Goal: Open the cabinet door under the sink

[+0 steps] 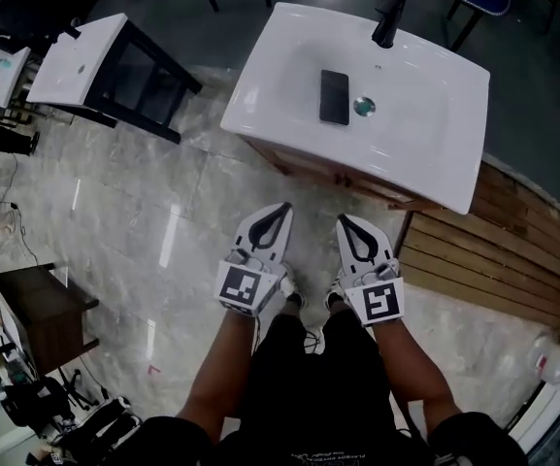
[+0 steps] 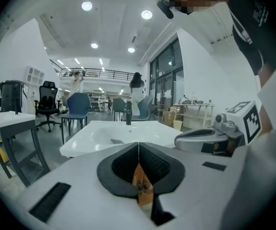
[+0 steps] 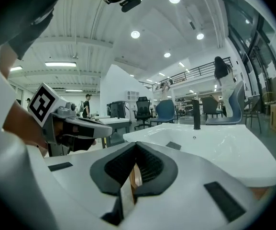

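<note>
A white sink basin (image 1: 425,115) fills the upper middle of the head view. A black faucet (image 1: 387,19) stands at its far edge, and a dark phone (image 1: 334,96) lies flat in the bowl just left of the drain (image 1: 363,106). The wooden cabinet (image 1: 343,175) shows only as a brown strip under the basin's near rim; the overhang hides its door face. To the right of it lies a slatted wooden panel (image 1: 498,246). A second white basin on a black stand (image 1: 95,61) sits in the upper left and a small dark table (image 1: 42,309) in the lower left. Nothing lies between the grippers and the cabinet.

The left gripper (image 1: 280,210) and the right gripper (image 1: 347,221) are held side by side in the lower middle, near each other but apart. Both point toward the cabinet, short of it, on bare forearms. In the left gripper view the left gripper's (image 2: 138,145) pads meet along one line with nothing between them. The right gripper's (image 3: 135,147) pads are pressed together the same way, also empty. Each gripper view shows the other gripper alongside and the basin's rim (image 2: 123,137) just beyond the tips, about level with them.

The floor (image 1: 144,202) is glossy grey marble-look tile. The room is a large white hall with round ceiling lights and tall windows. A blue chair (image 2: 78,105) and a black office chair (image 2: 47,99) stand beyond the sink, and a person (image 2: 137,87) stands in the background.
</note>
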A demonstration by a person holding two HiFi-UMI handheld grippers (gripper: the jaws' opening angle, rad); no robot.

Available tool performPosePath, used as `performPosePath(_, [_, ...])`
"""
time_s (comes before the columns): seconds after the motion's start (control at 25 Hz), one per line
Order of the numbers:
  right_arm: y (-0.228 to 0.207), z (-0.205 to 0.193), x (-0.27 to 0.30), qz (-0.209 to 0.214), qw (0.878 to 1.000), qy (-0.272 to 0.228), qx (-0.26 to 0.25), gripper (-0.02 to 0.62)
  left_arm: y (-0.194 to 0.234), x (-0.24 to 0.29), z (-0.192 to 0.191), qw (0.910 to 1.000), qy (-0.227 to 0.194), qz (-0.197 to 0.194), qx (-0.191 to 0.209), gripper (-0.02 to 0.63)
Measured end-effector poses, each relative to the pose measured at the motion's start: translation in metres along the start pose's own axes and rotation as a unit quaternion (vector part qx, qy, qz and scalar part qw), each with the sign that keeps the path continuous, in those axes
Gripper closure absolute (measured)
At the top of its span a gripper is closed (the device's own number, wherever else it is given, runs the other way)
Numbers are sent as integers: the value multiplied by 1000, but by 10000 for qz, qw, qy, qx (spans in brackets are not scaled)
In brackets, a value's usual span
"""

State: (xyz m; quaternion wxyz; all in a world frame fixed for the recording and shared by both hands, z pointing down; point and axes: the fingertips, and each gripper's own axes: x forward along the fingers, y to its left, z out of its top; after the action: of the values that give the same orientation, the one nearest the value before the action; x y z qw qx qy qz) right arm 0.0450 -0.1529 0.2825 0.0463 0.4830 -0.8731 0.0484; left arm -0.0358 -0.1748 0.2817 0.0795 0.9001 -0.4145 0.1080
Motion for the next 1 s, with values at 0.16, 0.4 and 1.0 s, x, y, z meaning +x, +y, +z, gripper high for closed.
performPosePath(0.16, [-2, -21, 8, -304, 9990, 192, 253, 577, 9, 12, -19, 9995, 153, -245, -149, 583])
performPosePath(0.4, [-24, -67, 26, -600, 9966, 410, 385, 577, 20, 44, -66, 9980, 372, -460, -236, 583])
performPosePath(1.0, [-62, -193, 55, -600, 9903, 1082, 639, 577, 25, 98, -151, 9958, 535, -557, -492, 583])
